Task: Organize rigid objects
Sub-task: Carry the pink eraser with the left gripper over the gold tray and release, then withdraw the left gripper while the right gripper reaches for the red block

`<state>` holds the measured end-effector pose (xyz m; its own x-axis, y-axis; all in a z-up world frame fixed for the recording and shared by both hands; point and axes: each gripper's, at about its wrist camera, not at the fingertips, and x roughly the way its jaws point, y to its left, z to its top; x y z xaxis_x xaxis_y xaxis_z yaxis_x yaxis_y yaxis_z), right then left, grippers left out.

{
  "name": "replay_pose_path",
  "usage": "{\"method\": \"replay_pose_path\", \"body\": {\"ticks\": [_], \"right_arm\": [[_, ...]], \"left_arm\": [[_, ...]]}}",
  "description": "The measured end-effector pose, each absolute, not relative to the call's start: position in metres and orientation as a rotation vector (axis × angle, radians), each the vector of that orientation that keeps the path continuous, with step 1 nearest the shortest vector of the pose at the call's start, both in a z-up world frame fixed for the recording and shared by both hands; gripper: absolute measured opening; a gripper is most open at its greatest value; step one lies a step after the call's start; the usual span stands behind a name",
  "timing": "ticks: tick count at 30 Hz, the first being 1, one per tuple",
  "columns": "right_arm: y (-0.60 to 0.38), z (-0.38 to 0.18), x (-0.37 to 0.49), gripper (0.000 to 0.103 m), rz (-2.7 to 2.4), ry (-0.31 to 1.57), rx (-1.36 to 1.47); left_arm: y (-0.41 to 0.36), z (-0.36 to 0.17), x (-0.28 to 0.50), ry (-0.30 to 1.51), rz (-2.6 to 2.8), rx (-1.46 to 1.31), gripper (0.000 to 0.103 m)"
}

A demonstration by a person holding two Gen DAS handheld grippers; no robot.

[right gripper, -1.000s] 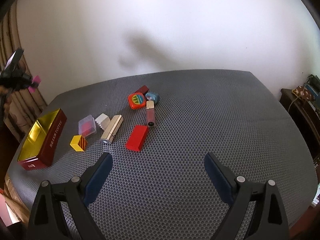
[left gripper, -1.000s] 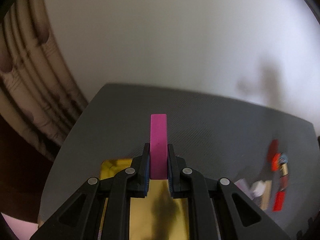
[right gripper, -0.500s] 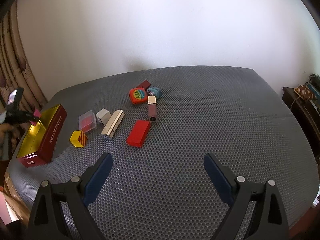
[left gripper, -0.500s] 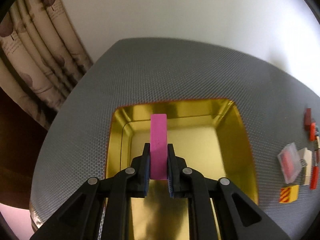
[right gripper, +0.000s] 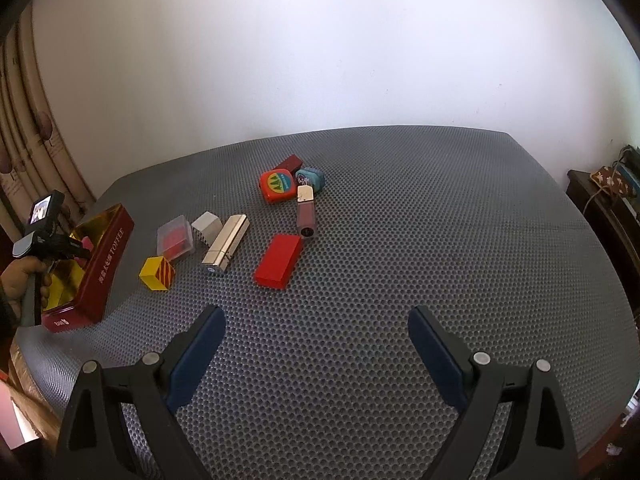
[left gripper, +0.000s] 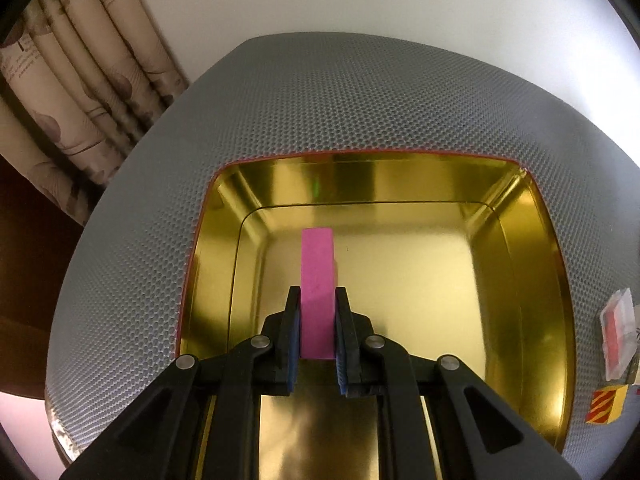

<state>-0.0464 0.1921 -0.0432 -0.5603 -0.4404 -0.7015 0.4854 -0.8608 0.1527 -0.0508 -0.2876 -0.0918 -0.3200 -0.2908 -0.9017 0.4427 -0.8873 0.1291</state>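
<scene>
Rigid objects mostly lie loose on my grey bench (right gripper: pixel 400 240) beside the gold-lined tin (left gripper: pixel 520 240), which holds nothing else that I can see. My left gripper (left gripper: pixel 317 296) is clamped on the pink block (left gripper: pixel 317 272), low inside that tin, not yet released. My right gripper (right gripper: pixel 316 340) hangs wide apart, holding nothing. I judge we've barely begun: red box (right gripper: pixel 279 261), silver case (right gripper: pixel 226 243), striped cube (right gripper: pixel 157 273) remain.

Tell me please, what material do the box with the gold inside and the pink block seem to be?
The box looks like thin metal, probably a tin: its gold inside is mirror-glossy, with pressed rounded corners and a rolled rim; its outside is dark red lacquer. The pink block, held in the left tongs, looks matte and uniform, perhaps plastic, painted wood or rubber; I cannot tell which.
</scene>
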Motion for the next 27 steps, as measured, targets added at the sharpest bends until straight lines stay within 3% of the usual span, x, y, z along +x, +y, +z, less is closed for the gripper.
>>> {"method": "replay_pose_path", "body": {"ticks": [11,12,14,15,17,21,27], "right_arm": [[0.192,-0.047,-0.048,0.095,-2.381,0.070,1.067],[0.192,-0.047,-0.048,0.095,-2.380,0.070,1.068],[0.193,-0.048,-0.048,0.095,-2.376,0.067,1.072],[0.192,-0.048,-0.048,0.095,-2.376,0.068,1.075],[0.193,-0.049,-0.048,0.095,-2.377,0.068,1.078],[0.191,-0.055,-0.049,0.095,-2.378,0.074,1.089],[0.174,-0.069,-0.048,0.095,-2.377,0.116,1.103]], "left_arm": [[-0.284,-0.093,-0.057,0.197,-2.228,1.481,0.016],[-0.284,-0.091,-0.056,0.208,-2.237,1.474,0.021],[-0.287,-0.084,-0.054,0.277,-2.262,1.466,0.060],[-0.288,-0.079,-0.053,0.314,-2.276,1.459,0.086],[-0.289,-0.063,-0.048,0.416,-2.340,1.434,0.086],[-0.284,-0.012,-0.037,0.383,-2.424,1.338,0.099],[-0.243,0.065,0.011,0.278,-2.570,1.109,0.102]]}}
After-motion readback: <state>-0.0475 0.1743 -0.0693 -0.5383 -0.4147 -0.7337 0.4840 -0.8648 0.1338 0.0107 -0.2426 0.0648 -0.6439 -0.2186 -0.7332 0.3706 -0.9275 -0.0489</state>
